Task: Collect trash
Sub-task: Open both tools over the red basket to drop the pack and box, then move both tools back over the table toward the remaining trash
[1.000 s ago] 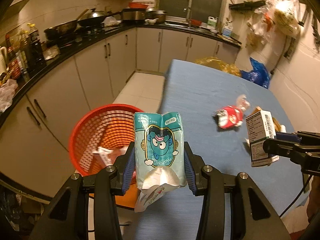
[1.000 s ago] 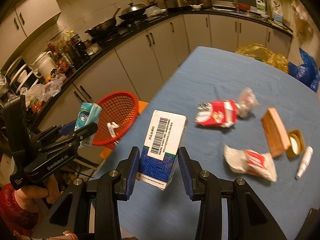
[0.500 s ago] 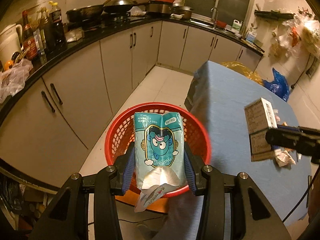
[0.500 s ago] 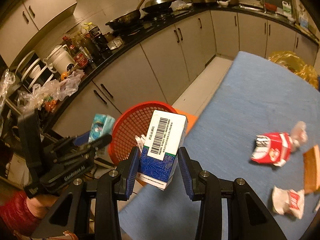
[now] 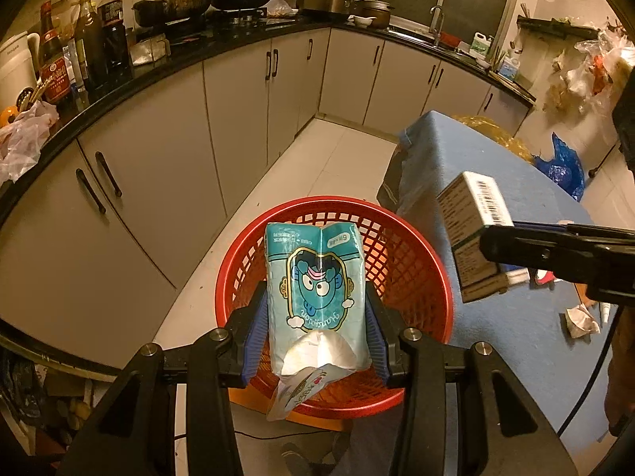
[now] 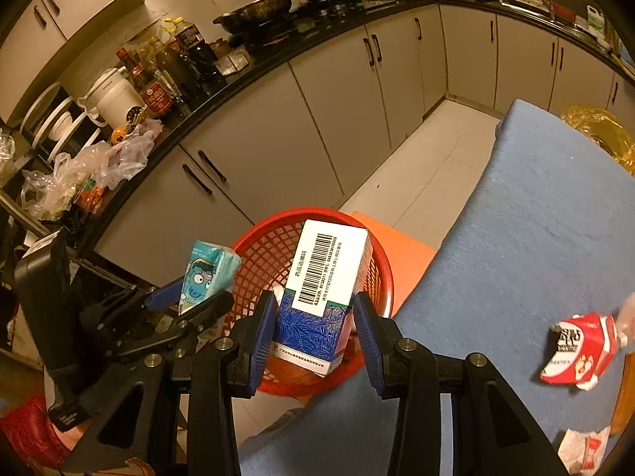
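Fig. Drop-off step, both tools loaded, landmark = red mesh basket (image 5: 432, 277) on the floor beside the blue-clothed table (image 5: 528, 214).

L gripper (image 5: 317, 333): jaws pinching a teal tissue pack (image 5: 315, 289) by its sides, pack upright, held directly above the basket opening. A white torn flap hangs from the pack's lower end, near the basket's near rim.

R gripper (image 6: 313, 333): jaws pinching a white-and-blue carton (image 6: 323, 297), held above the basket w/ its lower corner over the near rim, table side. In the left wrist view the same carton sits just off the basket's table-side edge.

Step (judged): carry phase is over; release is next. Next move calls for spreading the L jaws so the pack falls straight in; the carton looks closer to the rim, so a small shift toward basket centre before letting go would be safer.

Left to collect (judged): red wrapper (image 6: 579, 349) and a crumpled white wrapper (image 6: 583, 448) lie on the table, well apart from the basket.

Writing: pack shows a blue cartoon face and a "6"; script beneath is not legible. Carton carries a barcode w/ digits and Chinese text, too small to read. Red wrapper has dark print and paw marks, unreadable. L tool's body lettering not legible.
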The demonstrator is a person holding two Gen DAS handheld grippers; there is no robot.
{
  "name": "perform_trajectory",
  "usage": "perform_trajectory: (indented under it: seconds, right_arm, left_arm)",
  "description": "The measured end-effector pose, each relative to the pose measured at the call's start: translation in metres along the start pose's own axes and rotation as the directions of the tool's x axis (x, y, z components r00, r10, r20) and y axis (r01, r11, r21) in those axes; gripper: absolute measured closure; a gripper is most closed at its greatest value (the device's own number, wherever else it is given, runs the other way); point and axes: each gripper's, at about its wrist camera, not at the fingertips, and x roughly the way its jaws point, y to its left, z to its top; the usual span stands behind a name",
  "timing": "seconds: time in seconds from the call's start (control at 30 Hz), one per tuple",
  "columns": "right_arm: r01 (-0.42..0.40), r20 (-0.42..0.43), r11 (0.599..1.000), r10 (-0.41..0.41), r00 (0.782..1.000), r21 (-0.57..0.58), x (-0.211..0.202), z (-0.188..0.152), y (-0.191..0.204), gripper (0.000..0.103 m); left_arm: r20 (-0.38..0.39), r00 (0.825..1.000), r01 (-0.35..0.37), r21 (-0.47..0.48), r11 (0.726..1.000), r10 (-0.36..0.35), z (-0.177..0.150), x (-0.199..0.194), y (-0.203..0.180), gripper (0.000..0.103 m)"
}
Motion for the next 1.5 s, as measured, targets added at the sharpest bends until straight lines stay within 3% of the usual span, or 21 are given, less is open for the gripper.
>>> perform_trajectory:
  seconds: [0.1,0.17,0.33,0.53,0.87,1.1,1.3,1.5]
  right_arm:
    - [0.008,-0.007,1.0,-0.008,1.0,0.001,0.008,0.004,-0.003,0.059]
    - [0.008,-0.006,1.0,-0.008,1.0,0.011,0.01,0.007,-0.005,0.056]
    - [0.012,0.029,1.0,-0.012,0.999,0.013,-0.005,0.005,-0.009,0.056]
    - [0.012,0.043,0.998,-0.014,0.999,0.057,-0.033,-0.008,-0.023,0.055]
    - [-0.03,0.07,0.995,0.023,0.997,0.092,-0.076,-0.039,-0.042,0.053]
    - [-0.013,0.098,0.987,-0.003,0.995,0.16,-0.122,-0.087,-0.078,0.051]
    - [0.044,0.115,0.967,-0.075,0.99,0.251,-0.164,-0.142,-0.12,0.051]
    - [0.101,0.139,0.937,-0.155,0.978,0.334,-0.204,-0.195,-0.151,0.05]
  left_arm:
    - [-0.005,1.0,-0.001,-0.012,1.0,0.001,0.001,0.005,0.003,0.057]
    - [-0.009,1.0,0.005,-0.03,1.0,-0.006,0.0,0.008,0.005,0.05]
    - [-0.005,0.999,0.035,-0.063,0.997,-0.035,0.002,0.01,0.01,0.043]
    - [0.022,0.998,0.066,-0.086,0.994,-0.064,0.003,-0.003,0.003,0.041]
    - [0.066,0.997,0.048,-0.094,0.994,-0.041,-0.009,-0.043,-0.026,0.038]
    - [0.045,0.997,0.068,-0.056,0.996,-0.066,-0.027,-0.057,-0.072,0.037]
    - [0.008,0.993,0.119,0.042,0.992,-0.12,-0.041,-0.057,-0.135,0.037]
    - [-0.025,0.986,0.164,0.18,0.97,-0.162,-0.057,-0.06,-0.2,0.037]
